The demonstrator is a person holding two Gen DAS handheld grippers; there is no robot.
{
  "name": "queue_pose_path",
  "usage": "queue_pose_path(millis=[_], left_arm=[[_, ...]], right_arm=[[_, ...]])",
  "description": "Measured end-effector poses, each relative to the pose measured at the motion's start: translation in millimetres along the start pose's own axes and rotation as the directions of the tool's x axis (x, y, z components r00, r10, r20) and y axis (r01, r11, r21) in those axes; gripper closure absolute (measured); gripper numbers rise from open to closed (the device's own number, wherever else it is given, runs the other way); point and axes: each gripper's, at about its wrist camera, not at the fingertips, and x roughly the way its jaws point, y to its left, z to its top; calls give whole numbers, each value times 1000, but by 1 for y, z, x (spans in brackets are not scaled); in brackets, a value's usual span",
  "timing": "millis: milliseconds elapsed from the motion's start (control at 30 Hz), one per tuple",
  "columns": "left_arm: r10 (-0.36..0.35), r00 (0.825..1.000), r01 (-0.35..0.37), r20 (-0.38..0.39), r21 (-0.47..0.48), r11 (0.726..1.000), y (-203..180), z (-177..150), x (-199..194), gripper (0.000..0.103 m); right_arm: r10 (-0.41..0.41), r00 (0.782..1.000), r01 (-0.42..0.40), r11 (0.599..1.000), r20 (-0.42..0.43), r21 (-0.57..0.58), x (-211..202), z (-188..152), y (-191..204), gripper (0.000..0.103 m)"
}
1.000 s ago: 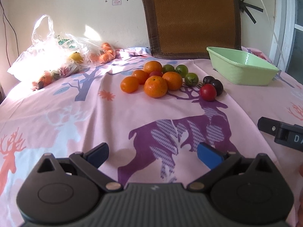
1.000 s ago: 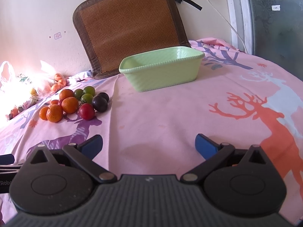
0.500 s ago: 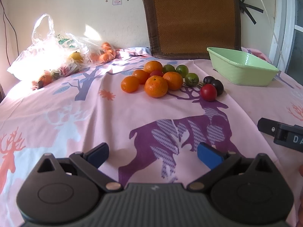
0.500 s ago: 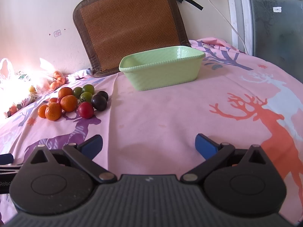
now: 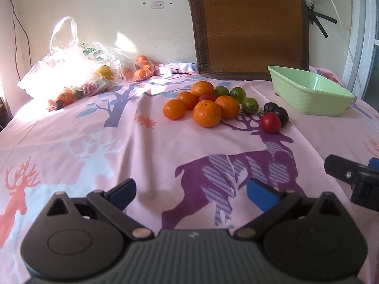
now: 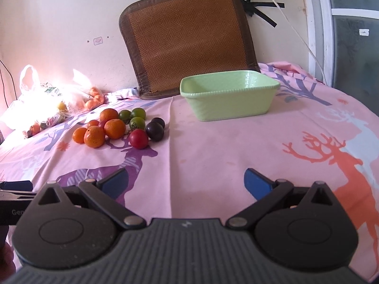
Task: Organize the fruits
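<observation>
A pile of fruit lies on the pink deer-print cloth: several oranges, green tomatoes, a red tomato and dark plums. An empty light green basin stands to the right of the pile. My left gripper is open and empty, low over the cloth well in front of the pile. My right gripper is open and empty, in front of the basin; it also shows in the left wrist view.
A clear plastic bag with more fruit lies at the back left by the wall. A brown woven cushion leans on the wall behind the basin. A window frame and a cable are at the right.
The right gripper has swung left and forward, so the fruit pile and basin sit nearer the middle of its view. The left gripper has barely moved.
</observation>
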Motion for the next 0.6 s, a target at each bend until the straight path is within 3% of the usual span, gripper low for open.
queue_pose_path(millis=[600], left_arm=[[0,1000,0,-1,0,1000,-1,-1,0,0]], right_arm=[[7,1000,-7,1000,10,-12,-3,-1,3,0]])
